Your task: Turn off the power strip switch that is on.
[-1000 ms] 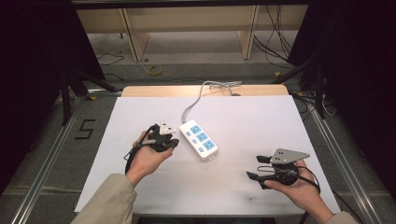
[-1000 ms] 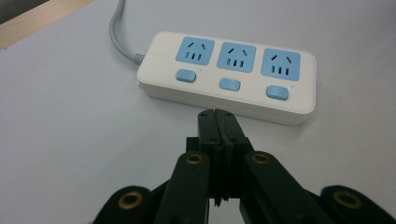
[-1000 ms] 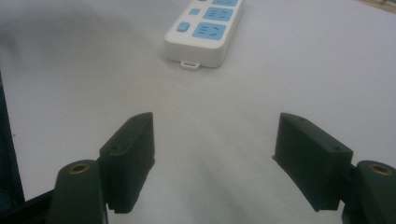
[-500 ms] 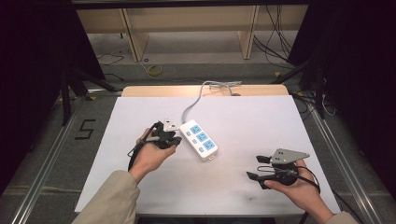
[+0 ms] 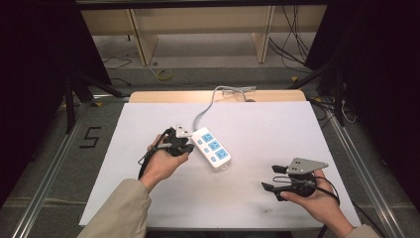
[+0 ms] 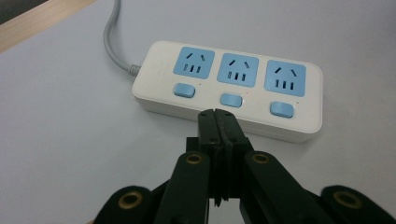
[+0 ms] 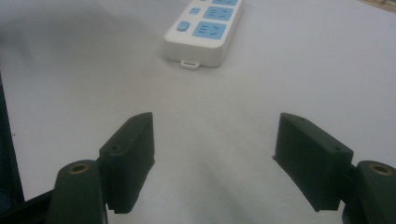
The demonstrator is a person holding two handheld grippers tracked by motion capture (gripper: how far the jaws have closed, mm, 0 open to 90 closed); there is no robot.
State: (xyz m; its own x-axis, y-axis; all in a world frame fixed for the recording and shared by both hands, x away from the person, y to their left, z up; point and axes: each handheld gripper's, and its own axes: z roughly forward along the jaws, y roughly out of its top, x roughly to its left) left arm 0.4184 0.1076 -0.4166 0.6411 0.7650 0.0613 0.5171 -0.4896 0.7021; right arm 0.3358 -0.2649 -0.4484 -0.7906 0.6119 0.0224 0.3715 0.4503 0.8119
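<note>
the power strip (image 5: 211,148) lies mid-table, nothing plugged in, with the clenched, empty left gripper (image 6: 218,116) at its near side by the middle switch (image 6: 231,100), apparently unpressed, while the right gripper (image 7: 212,161) waits released at right.

White power strip (image 5: 211,147) on the table (image 5: 277,124).
It lies flat near mid-table, slanted, three blue sockets and three blue switches facing up; its grey cord (image 5: 210,103) runs off the far edge.
</note>
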